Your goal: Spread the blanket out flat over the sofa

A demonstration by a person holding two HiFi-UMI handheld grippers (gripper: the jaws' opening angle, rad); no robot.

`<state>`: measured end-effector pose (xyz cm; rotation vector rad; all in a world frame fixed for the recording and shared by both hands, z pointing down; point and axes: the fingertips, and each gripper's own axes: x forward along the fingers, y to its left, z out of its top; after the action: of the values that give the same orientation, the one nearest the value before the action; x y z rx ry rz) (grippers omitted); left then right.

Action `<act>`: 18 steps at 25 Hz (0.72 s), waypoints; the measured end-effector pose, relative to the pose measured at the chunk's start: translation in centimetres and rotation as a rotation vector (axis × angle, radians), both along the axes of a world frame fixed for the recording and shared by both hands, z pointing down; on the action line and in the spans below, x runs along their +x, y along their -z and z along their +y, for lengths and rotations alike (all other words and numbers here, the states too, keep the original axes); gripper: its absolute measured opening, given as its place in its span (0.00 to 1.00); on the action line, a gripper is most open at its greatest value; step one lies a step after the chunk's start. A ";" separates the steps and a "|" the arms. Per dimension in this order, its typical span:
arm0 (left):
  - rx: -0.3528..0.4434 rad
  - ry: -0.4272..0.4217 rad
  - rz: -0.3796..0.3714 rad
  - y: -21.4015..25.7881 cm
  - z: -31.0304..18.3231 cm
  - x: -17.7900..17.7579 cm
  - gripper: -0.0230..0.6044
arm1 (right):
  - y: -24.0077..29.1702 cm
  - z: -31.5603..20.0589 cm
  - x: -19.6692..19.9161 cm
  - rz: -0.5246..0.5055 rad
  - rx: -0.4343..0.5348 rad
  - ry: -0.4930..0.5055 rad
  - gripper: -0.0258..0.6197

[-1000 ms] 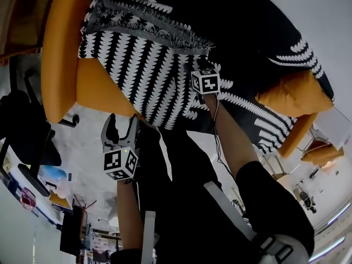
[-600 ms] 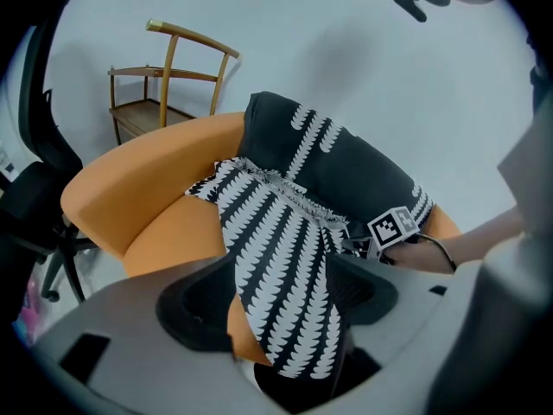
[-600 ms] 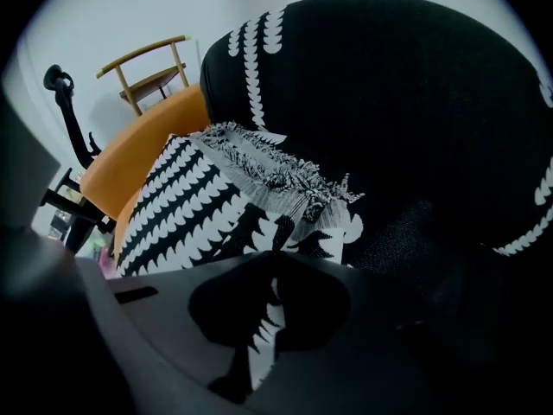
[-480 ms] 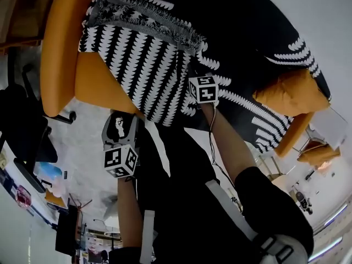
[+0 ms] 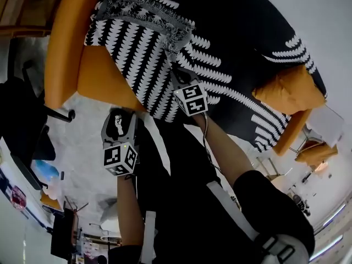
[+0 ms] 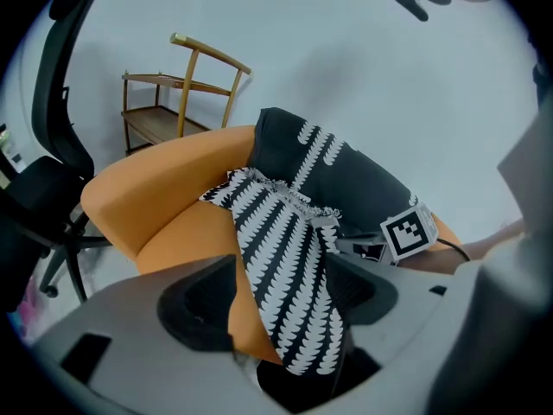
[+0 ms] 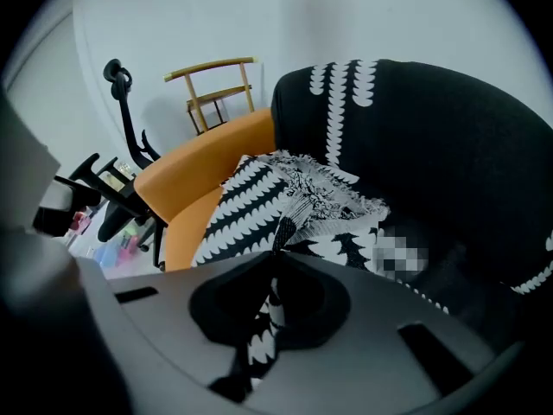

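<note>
Orange sofa (image 5: 60, 48) draped with a black-and-white blanket (image 5: 242, 32), its fringed end bunched on the seat. Right tool (image 5: 177, 75) pinches a blanket fold; left tool (image 5: 118, 120) hangs wide, empty. Spreading underway; next, probably draw that fold outward, flat.

I look steeply down on the sofa (image 5: 63, 48) from my head camera. The camera on my left hand-held gripper (image 5: 120, 120) faces the sofa from off its front. The camera on my right hand-held gripper (image 5: 177, 76) is very close to the sofa. All three see the blanket (image 5: 143, 48).
</note>
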<state>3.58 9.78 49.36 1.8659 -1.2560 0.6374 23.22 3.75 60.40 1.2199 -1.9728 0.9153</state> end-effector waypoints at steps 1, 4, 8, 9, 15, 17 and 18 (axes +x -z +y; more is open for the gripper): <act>0.005 0.003 0.004 0.3 0.3 -0.5 0.56 | 0.6 0.2 -1.1 -0.005 0.007 0.014 0.07; 0.014 0.021 0.010 0.7 1.4 -2.6 0.56 | 1.6 1.1 -3.9 -0.014 0.019 0.046 0.07; 0.018 0.047 0.006 0.9 2.5 -6.1 0.56 | 2.5 2.0 -6.7 -0.014 0.023 0.055 0.07; 0.019 0.052 0.004 0.9 2.7 -7.0 0.56 | 2.6 2.2 -7.3 -0.012 0.023 0.057 0.07; 0.027 0.089 -0.003 1.6 4.5 -11.4 0.56 | 3.3 3.4 -11.1 0.000 0.031 0.096 0.07; 0.022 0.098 -0.002 1.5 5.0 -13.1 0.56 | 3.4 3.6 -13.1 -0.001 0.031 0.111 0.07; 0.020 0.102 -0.002 1.4 5.2 -14.0 0.56 | 3.5 3.6 -14.3 -0.003 0.033 0.119 0.07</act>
<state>-10.43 14.99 48.00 1.8053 -1.3541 0.5741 8.91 7.32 56.92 1.1070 -2.0463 0.8284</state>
